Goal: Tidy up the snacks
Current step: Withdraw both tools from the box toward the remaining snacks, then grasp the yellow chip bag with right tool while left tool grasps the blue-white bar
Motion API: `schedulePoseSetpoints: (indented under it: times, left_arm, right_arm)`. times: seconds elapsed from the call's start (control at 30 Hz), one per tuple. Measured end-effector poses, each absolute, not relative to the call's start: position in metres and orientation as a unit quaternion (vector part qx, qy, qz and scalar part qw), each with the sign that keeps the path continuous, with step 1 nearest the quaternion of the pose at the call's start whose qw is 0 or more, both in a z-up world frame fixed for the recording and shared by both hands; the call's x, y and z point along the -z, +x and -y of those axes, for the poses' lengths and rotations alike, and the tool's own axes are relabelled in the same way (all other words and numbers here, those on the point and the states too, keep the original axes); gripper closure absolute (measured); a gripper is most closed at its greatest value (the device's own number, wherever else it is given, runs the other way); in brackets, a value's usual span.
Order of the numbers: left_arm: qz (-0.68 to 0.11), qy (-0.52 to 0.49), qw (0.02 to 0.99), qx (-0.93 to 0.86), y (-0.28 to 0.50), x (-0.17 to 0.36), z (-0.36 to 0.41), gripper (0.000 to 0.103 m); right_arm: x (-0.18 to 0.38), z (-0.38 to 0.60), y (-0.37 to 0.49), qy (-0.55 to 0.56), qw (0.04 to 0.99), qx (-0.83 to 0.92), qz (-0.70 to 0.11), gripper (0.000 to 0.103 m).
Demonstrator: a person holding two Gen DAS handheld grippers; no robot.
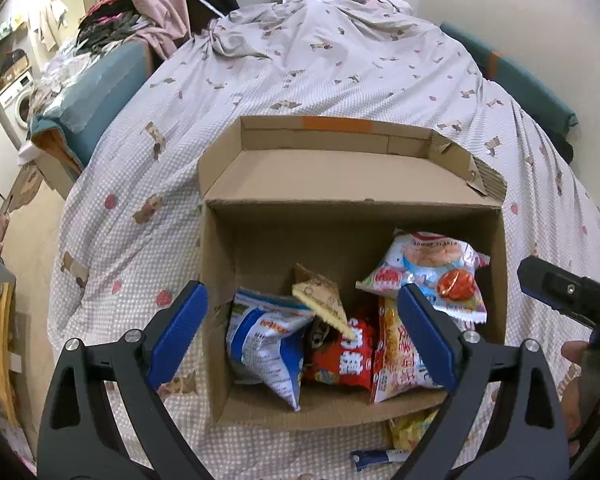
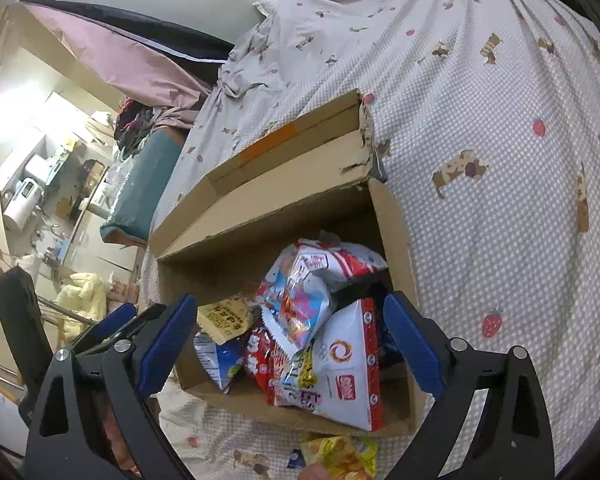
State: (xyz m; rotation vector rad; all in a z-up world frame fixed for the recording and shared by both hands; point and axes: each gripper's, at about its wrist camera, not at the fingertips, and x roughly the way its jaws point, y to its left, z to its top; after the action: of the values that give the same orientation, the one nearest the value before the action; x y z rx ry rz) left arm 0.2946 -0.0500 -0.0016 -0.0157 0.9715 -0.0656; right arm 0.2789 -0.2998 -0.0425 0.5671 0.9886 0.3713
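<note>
An open cardboard box (image 1: 220, 280) sits on the bed and holds several snack bags: a blue-white bag (image 1: 264, 344), a red bag (image 1: 342, 360), a yellow-white bag (image 1: 400, 356), a small tan packet (image 1: 320, 296) and a shrimp-flakes bag (image 1: 428, 272). My left gripper (image 1: 302, 312) is open and empty above the box's near side. My right gripper (image 2: 290, 324) is open and empty over the box (image 2: 392, 216), above the shrimp bag (image 2: 304, 292) and a white-red bag (image 2: 352, 364). A yellow chip bag (image 1: 410, 432) lies on the bed in front of the box; it also shows in the right wrist view (image 2: 340, 456).
The bed carries a dotted sheet (image 1: 300, 80) with dog and strawberry prints. A small blue packet (image 1: 376, 458) lies beside the yellow bag. The right gripper's body (image 1: 564, 292) shows at the right edge. Teal padding (image 1: 96, 92), clothes and a washing machine (image 1: 16, 104) stand at the left.
</note>
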Motion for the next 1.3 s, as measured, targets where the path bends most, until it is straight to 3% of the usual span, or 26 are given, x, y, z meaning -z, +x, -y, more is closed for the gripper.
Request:
schedulePoseSetpoints:
  times: [0.47,0.87,1.3]
  left_arm:
    - [-0.488,-0.07,0.87,0.024,0.233,0.018,0.004,0.009]
    - [-0.508,-0.119,0.853,0.031,0.168,0.045,-0.007,0.009]
    - [-0.538,-0.124,0.833,0.022,0.151,0.075,-0.002,0.009]
  right_arm:
    - [0.047,0.293,0.235,0.258,0.817,-0.173,-0.487,0.006]
    - [0.097,0.28,0.174,0.222,0.774,-0.139,-0.576,0.006]
    - [0.143,0.232,0.197,0.147,0.755,-0.129,-0.626,0.007]
